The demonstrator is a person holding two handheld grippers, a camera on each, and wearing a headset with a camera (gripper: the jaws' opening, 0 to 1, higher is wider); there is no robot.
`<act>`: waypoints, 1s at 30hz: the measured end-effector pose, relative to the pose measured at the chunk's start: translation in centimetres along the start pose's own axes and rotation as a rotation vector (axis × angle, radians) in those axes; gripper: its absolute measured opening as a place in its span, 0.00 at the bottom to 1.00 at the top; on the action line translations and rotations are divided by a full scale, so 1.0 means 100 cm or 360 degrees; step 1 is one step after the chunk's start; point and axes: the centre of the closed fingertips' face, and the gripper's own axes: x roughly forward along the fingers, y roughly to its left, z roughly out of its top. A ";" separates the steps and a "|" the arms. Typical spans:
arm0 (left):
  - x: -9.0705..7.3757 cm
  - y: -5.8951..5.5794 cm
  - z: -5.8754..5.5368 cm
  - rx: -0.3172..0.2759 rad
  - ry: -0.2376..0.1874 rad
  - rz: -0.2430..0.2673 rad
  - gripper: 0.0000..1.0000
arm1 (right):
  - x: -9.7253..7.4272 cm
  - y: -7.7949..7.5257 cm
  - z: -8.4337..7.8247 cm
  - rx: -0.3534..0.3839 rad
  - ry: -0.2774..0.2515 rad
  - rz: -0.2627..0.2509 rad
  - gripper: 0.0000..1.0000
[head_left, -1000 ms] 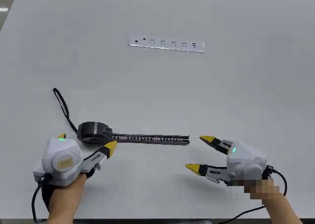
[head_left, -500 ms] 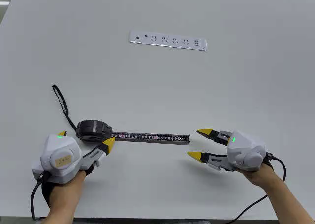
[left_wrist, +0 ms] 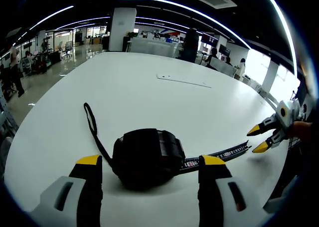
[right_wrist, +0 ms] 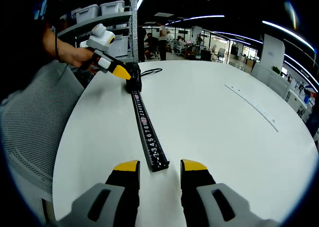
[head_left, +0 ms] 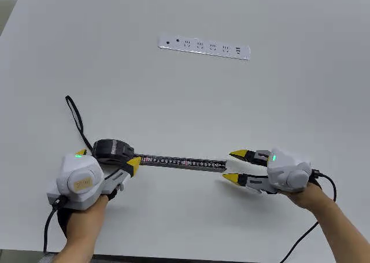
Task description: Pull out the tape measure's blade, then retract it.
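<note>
Head view: the tape measure's case [head_left: 113,150] lies on the counter [head_left: 289,89] at about 8 o'clock. Its blade [head_left: 182,162] is already out some way and lies flat, running from the case toward 3 o'clock. The left hand-held gripper [head_left: 107,156] has its jaws apart, one on each side of the case. The right hand-held gripper [head_left: 235,166] is also open, and the blade's end sits just at its yellow tips. A power strip [head_left: 204,47] lies well apart at 12 o'clock, and the strap [head_left: 75,118] trails from the case toward 11 o'clock.

Left gripper view: the case [left_wrist: 148,157] sits between the jaws of the hand-held gripper [left_wrist: 149,161]. A small gap shows on both sides, so I judge that it is not clamped. The blade [left_wrist: 219,154] leaves toward 3 o'clock, where the other hand-held gripper [left_wrist: 264,137] waits.

Right gripper view: the blade [right_wrist: 144,122] runs from 11 o'clock down to the middle. Its end stops just before the open hand-held gripper [right_wrist: 159,169], between the jaws and not pinched.

To do the step well, I think the left jaws should first close on the case, so that it cannot slide. The right jaws should then close squarely on the blade's end. The pull should go straight along the blade's own line and low over the counter, because a sideways or lifted pull may twist or buckle the blade. For the return, the end should be led back slowly and not let snap.
</note>
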 end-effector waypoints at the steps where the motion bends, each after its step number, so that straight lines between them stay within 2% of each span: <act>1: 0.000 0.001 0.000 0.0001 0.0004 0.0001 0.76 | 0.001 0.000 -0.001 -0.0011 0.0011 0.0008 0.30; 6: 0.003 0.002 -0.001 -0.0006 0.0009 0.0008 0.75 | 0.005 -0.002 -0.006 -0.0040 0.0034 0.0043 0.27; 11: 0.007 -0.002 0.000 -0.0001 0.0009 0.0008 0.75 | 0.010 0.000 -0.009 -0.0071 0.0066 0.0111 0.25; 18: 0.012 -0.004 -0.002 0.0010 0.0016 0.0012 0.75 | 0.014 -0.001 -0.011 -0.0098 0.0075 0.0180 0.20; 23: 0.012 -0.002 -0.003 0.0016 0.0017 0.0031 0.75 | 0.018 0.000 -0.013 -0.0132 0.0094 0.0233 0.19; 30: 0.013 -0.003 -0.005 0.0012 0.0019 0.0035 0.74 | 0.018 0.000 -0.012 -0.0135 0.0078 0.0264 0.14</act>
